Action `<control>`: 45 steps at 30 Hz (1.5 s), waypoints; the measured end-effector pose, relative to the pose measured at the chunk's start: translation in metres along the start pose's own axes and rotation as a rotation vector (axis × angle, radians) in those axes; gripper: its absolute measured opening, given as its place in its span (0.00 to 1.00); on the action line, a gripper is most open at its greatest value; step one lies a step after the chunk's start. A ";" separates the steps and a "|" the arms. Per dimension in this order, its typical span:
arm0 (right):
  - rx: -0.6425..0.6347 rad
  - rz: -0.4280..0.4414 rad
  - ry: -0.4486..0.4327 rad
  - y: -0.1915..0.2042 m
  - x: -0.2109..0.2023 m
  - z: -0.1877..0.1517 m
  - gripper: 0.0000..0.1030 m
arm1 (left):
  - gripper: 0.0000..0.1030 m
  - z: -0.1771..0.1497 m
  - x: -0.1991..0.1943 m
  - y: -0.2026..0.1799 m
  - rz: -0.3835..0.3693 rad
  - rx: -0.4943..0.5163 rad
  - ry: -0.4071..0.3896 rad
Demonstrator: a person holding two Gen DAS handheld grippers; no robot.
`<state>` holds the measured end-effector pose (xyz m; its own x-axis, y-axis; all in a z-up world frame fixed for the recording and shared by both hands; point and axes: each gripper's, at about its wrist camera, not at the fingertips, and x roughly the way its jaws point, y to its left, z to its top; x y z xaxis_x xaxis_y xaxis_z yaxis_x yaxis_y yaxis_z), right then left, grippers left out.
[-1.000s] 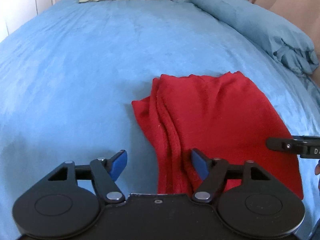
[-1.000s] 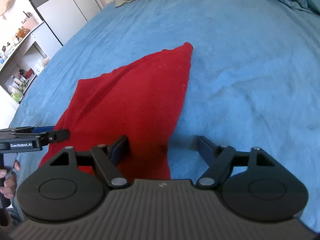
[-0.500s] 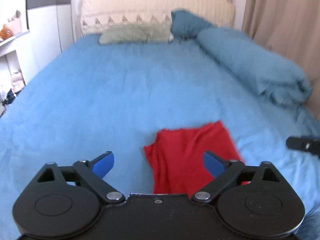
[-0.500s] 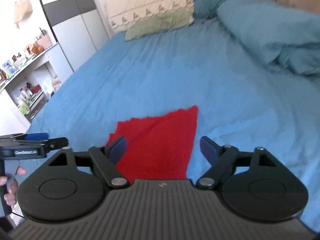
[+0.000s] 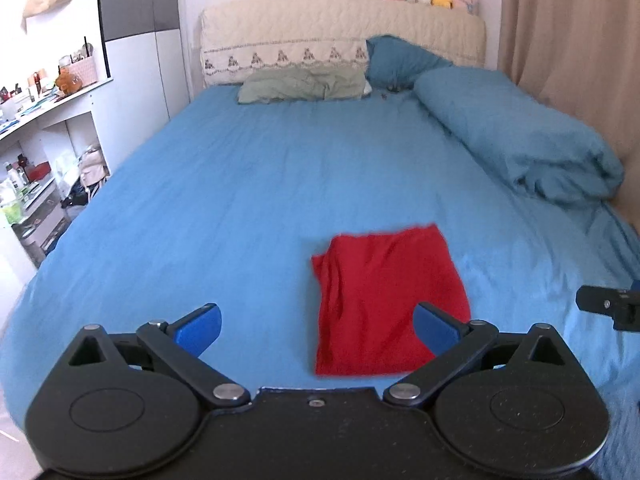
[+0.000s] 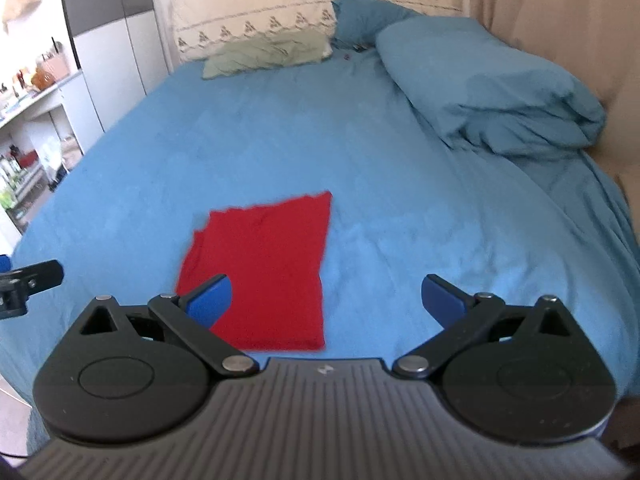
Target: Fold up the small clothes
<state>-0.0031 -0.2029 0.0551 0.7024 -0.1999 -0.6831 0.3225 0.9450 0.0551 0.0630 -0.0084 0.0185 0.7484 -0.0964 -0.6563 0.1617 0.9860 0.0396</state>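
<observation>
**Red cloth folded on the bed, both tongs released above it**

I have both tongs spread wide and holding nothing. The left tongs hang over the blue bed, and the red cloth lies ahead of them and a little toward their right finger, which overlaps its near right edge in the view without touching it. From the right tongs the cloth sits ahead and to the left, partly behind the left finger, with bare sheet under the right finger.

The cloth looks like a thin, light knit: limp, no stiffness of its own, likely to sag and unfold if I lift it by one point. It lies as a rough rectangle, flat on the side nearer the right tongs, with bunched ridges of layered edge on the side nearer the left tongs. The sheet beneath is soft too, so a deep pinch could catch bedding along with it.

If another fold is wanted, I judge the best hold is the two near corners, one per tongs, pinching all layers together. The bunched edge needs a fuller bite than the flat one.
</observation>
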 end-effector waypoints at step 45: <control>-0.038 -0.091 0.115 0.003 -0.015 -0.068 1.00 | 1.00 -0.046 -0.020 -0.023 -0.018 0.057 0.035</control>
<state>-0.0557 -0.1797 0.0161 0.5930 -0.2560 -0.7634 0.3558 0.9338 -0.0367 0.0147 -0.0228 -0.0041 0.7221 -0.1083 -0.6833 0.2120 0.9748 0.0696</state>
